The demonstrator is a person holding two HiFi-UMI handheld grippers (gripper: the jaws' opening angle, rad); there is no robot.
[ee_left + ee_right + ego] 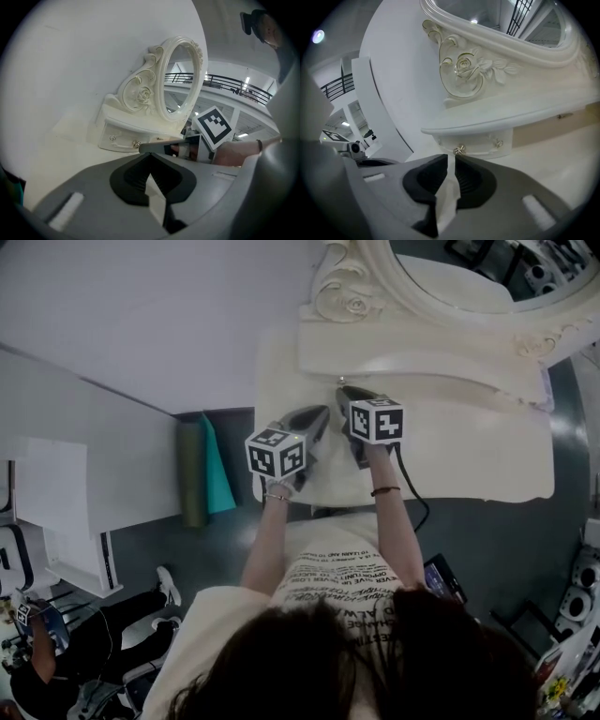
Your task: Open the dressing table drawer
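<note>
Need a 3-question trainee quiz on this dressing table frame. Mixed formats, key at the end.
1. True or false: the right gripper is clamped on the drawer's knob.
2. Of the left gripper and the right gripper, which has its tips nearer the drawer? A: left. B: right. C: both level.
3. Fill in: the carved oval frame above the drawer holds a ____.

Key
1. False. Its jaws stand slightly apart, with the knob just ahead of the tips.
2. B.
3. mirror.
</note>
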